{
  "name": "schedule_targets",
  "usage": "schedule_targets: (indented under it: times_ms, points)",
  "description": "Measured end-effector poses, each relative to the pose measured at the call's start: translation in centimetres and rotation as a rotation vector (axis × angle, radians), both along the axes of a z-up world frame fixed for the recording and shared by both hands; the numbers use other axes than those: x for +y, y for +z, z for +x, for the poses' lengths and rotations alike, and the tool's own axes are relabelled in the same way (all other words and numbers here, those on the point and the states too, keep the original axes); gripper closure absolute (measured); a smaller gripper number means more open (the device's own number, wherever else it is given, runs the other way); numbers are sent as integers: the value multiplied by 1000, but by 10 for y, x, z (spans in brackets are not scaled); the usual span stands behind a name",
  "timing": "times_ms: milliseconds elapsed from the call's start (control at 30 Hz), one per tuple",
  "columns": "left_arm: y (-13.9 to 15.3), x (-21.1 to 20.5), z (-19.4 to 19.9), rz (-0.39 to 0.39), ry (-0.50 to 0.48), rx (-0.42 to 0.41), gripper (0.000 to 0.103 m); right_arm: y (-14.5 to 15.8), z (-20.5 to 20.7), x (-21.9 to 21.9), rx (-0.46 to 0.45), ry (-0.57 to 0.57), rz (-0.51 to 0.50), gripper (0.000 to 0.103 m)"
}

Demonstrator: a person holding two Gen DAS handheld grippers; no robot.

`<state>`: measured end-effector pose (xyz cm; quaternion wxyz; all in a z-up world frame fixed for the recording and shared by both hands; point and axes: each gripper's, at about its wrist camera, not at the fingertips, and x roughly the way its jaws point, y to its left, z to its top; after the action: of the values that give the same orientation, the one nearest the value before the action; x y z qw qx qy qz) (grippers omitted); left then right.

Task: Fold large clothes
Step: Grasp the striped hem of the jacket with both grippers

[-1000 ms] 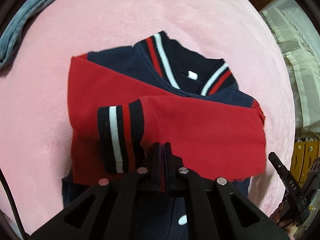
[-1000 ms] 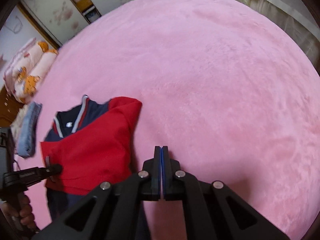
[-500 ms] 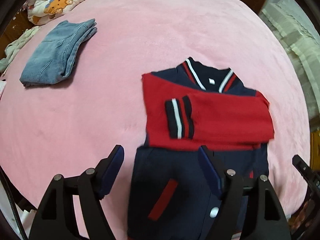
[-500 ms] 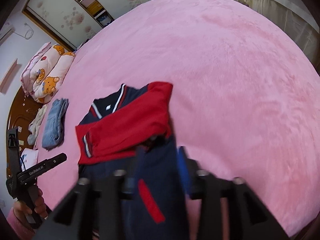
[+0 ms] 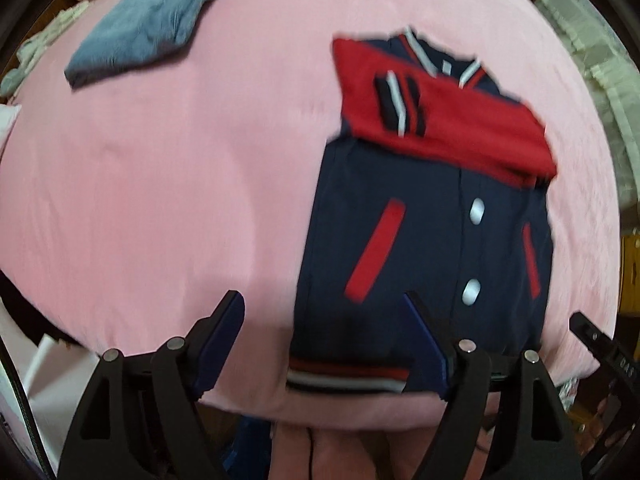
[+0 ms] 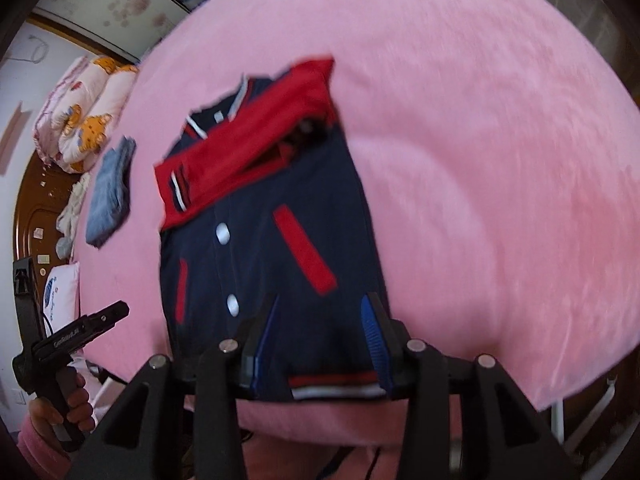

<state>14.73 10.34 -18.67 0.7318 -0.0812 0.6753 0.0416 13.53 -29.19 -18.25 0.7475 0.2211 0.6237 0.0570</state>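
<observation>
Jacket [image 5: 424,248] lies on pink bed [image 5: 160,180].

Jacket [image 5: 424,240] lay flat on the bed [image 5: 180,184], collar at the far end, hem at the near edge. Both sleeves [image 5: 444,128] lay folded across its chest, one on top of the other, w/ a cuff [image 5: 398,106] on top toward the left in the left wrist view. Folded jeans [image 5: 148,20] lay well apart to the far left, pillows [image 6: 84,116] behind them at the bed's far end. Left gripper [image 5: 324,344] hung over the hem's left corner, right gripper [image 6: 320,340] over the hem; neither touched cloth.
</observation>
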Motion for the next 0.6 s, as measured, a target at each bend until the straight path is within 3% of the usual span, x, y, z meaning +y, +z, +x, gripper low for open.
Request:
schedule_targets:
  times_ms: [100, 267, 433, 600]
  points:
    - [-20, 4, -18, 7, -6, 76, 25, -17, -14, 4, 72, -24, 15, 61]
    - [-52, 16, -40, -46, 55, 181, 25, -42, -34, 2, 161, -89, 23, 61]
    - [-76, 29, -50, -103, 111, 239, 25, -56, -44, -7, 220, -143, -45, 61]
    - [-97, 40, -49, -185, 143, 262, 25, -71, -49, -13, 247, -179, -7, 61]
